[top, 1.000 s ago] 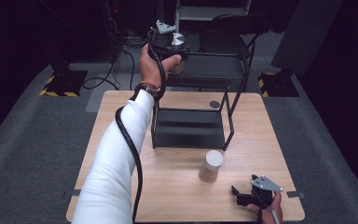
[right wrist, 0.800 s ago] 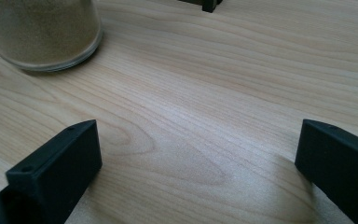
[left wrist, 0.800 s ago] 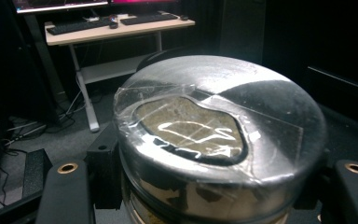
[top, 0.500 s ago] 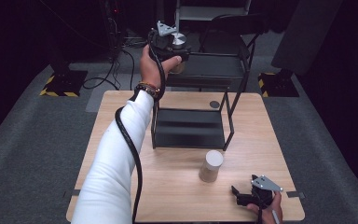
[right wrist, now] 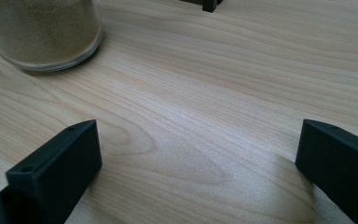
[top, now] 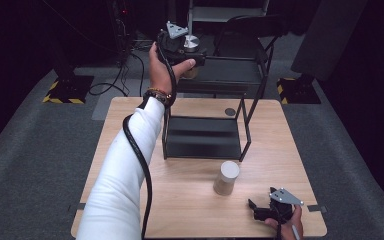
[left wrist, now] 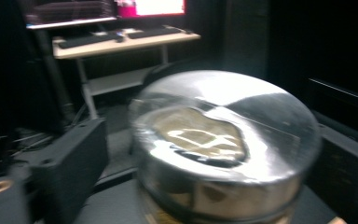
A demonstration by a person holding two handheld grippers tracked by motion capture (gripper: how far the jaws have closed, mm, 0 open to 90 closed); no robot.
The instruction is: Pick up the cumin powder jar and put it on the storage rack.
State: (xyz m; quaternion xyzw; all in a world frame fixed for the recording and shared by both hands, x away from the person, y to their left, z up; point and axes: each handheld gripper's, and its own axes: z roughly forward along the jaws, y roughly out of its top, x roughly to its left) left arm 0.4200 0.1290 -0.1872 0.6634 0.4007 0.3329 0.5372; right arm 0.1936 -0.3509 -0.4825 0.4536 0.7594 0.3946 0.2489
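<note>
From the high view, a light wooden table (top: 130, 150) stood on grey carpet in a dark room, with yellow-and-black striped floor markers to the far left and far right. A black two-tier wire rack (top: 205, 135) sat at the table's far middle. The left gripper (top: 192, 55), held up at the far end of a white sleeve, was at the rack's upper shelf beside a jar with a silver lid (top: 191, 44). A second jar (top: 226, 177), full of tan powder, stood on the table just near of the rack, and the right gripper (top: 260, 210) rested at the near right edge. In the left gripper view, the silver lid (left wrist: 223, 140) loomed close and blurred on the dark shelf; the jaws had just been opening, the left jaw stood clear of the jar, and the right one was lost in shadow. A desk with a keyboard (left wrist: 121, 39) showed far behind. In the right gripper view, the jaws stood wide apart over bare wood grain, holding nothing, with the powder jar (right wrist: 42, 32) at the far left.
</note>
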